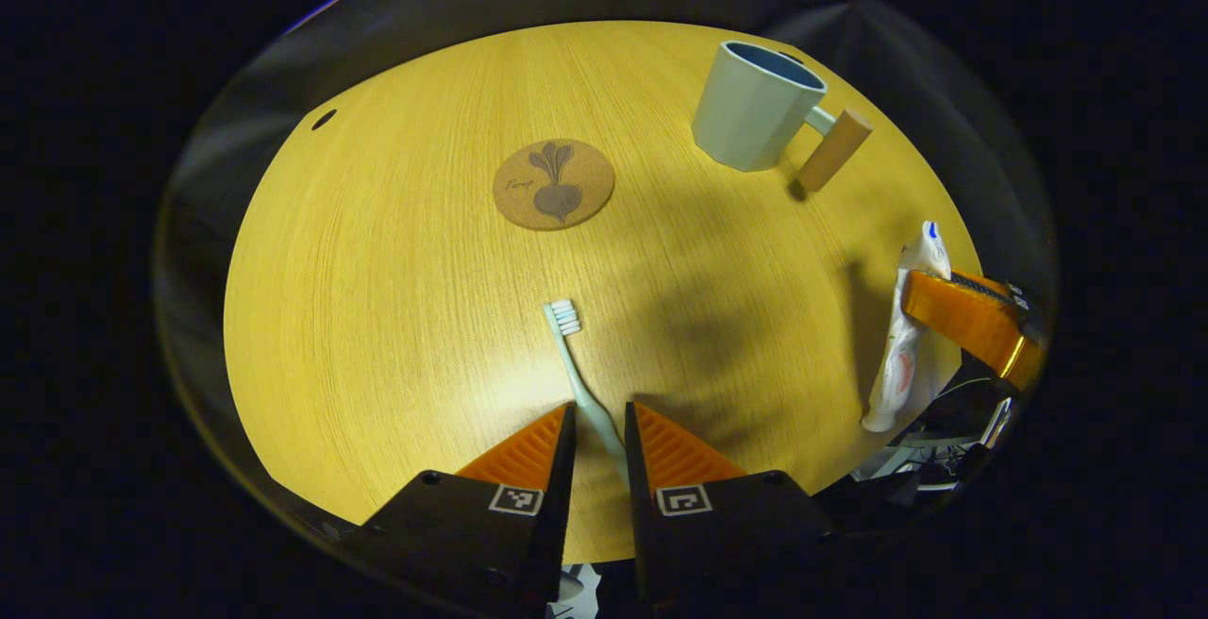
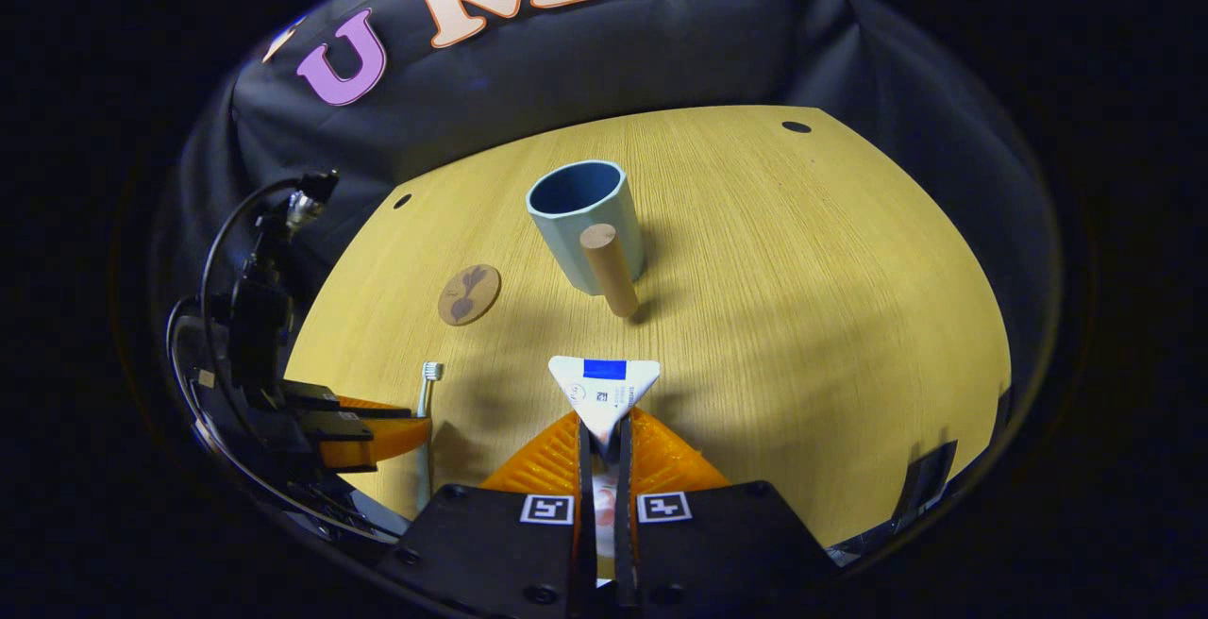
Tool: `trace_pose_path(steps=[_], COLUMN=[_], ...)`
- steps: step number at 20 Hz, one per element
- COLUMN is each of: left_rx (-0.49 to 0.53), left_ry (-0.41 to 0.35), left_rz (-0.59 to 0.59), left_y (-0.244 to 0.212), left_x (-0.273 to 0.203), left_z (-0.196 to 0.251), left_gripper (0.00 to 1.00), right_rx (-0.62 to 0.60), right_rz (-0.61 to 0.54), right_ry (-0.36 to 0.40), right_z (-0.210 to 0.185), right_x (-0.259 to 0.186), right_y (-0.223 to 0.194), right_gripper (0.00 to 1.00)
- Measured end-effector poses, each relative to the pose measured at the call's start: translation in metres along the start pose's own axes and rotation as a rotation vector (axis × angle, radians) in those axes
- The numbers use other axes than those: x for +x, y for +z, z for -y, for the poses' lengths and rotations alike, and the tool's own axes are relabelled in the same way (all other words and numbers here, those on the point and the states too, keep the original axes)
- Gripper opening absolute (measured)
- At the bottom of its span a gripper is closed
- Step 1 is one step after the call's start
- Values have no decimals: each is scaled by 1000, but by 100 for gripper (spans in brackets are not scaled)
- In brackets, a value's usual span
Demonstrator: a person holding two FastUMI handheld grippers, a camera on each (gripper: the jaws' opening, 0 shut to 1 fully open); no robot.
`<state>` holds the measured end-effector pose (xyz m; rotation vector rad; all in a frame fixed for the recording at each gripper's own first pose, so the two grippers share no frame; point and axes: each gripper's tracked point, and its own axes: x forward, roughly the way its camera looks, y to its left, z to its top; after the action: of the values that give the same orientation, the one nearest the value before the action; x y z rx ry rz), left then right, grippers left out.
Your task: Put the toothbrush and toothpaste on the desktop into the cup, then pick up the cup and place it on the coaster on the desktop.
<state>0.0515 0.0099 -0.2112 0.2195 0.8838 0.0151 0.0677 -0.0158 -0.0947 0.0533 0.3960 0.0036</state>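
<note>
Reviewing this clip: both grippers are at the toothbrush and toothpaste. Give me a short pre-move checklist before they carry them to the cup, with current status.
1. Left gripper closed on toothbrush: cannot tell; its fingers flank the handle, contact unclear.
2. Right gripper shut on toothpaste: ok.
3. Cup upright, mouth open: ok.
4. Cup interior free of objects: ok as far as visible.
5. Coaster bare on the desktop: ok.
6. Path from the toothpaste to the cup unobstructed: ok.
</note>
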Motion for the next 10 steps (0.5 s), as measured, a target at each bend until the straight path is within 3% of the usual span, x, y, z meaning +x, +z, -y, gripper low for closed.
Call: trace_pose_path(steps=[5,8,10], left_rx=[24,20,28], left_ry=[38,28,14], left_rz=[-7,-4,-3], left_y=[-2,-2,-1], left_x=[0,1,1], left_z=[0,1,5], left_gripper=[30,19,17], right_rx=[18,21,21], right_rz=[4,8,11], right_ry=[-23,-18,-13], right_z=[20,22,20], right_x=[-12,-17,-19], right_y=[-1,-2,-2], right_gripper=[10,10,10])
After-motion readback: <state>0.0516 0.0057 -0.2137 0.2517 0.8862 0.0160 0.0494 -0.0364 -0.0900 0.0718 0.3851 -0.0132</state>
